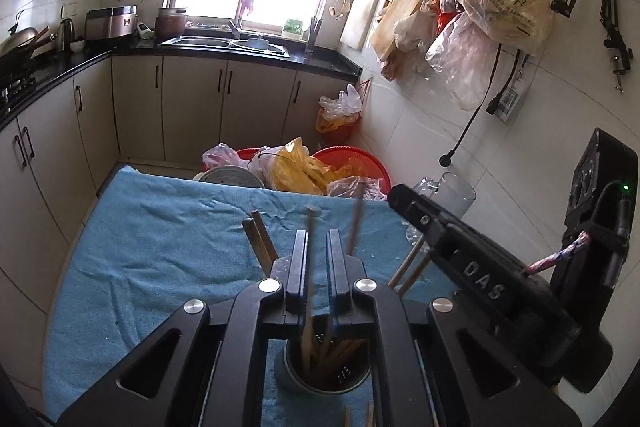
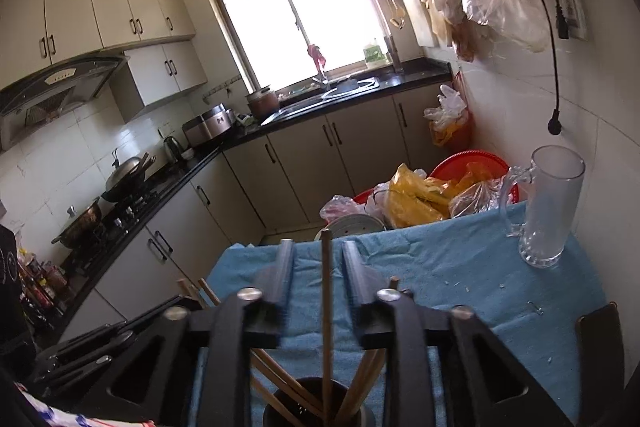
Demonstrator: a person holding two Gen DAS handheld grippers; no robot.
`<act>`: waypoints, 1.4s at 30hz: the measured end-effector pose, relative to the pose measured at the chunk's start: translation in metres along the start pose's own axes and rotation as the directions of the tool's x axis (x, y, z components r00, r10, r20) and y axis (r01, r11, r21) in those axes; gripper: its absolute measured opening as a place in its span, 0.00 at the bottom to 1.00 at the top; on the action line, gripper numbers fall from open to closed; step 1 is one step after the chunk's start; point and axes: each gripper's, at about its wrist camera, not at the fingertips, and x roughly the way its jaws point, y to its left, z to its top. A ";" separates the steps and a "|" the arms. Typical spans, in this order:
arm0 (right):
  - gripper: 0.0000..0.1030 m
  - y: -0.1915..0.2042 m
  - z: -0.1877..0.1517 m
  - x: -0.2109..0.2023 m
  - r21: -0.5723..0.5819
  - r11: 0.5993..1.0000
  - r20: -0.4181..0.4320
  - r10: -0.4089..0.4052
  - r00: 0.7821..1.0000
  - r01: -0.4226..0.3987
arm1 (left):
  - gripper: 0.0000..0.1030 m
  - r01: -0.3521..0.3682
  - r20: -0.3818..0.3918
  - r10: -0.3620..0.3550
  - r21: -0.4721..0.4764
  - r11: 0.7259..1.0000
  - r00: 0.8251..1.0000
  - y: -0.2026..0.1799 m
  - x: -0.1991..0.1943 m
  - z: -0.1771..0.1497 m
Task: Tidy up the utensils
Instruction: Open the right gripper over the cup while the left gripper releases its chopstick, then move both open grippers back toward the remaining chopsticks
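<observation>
A round utensil holder (image 1: 324,371) stands on the blue cloth (image 1: 160,247) and holds several wooden chopsticks. My left gripper (image 1: 318,243) is right above it, with one chopstick (image 1: 310,259) standing between the narrow jaws against the left finger; whether it is gripped is unclear. My right gripper (image 2: 320,259) is open above the same holder (image 2: 320,403). A chopstick (image 2: 327,307) rises in the gap and touches neither finger. The right gripper's body (image 1: 480,267) shows in the left wrist view.
A clear glass mug (image 2: 548,207) stands at the cloth's far right corner. Red basins and plastic bags (image 1: 304,171) lie beyond the table's far edge. Kitchen counters, sink and stove run along the left and back walls.
</observation>
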 end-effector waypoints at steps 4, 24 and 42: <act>0.29 -0.003 0.003 -0.023 0.007 1.000 0.021 -0.002 1.000 0.002 | 0.22 0.003 0.024 -0.003 -0.003 1.000 1.000 -0.002 -0.014 0.000; 0.42 -0.069 -0.176 -0.106 -0.080 0.993 -0.341 -0.110 0.933 0.088 | 0.40 -0.011 -0.141 0.017 0.046 0.999 0.990 0.009 -0.063 -0.137; 0.29 -0.052 -0.222 -0.068 -0.208 0.972 -0.435 -0.191 0.880 0.108 | 0.13 -0.022 -0.401 0.128 0.260 0.965 0.907 -0.043 0.047 -0.216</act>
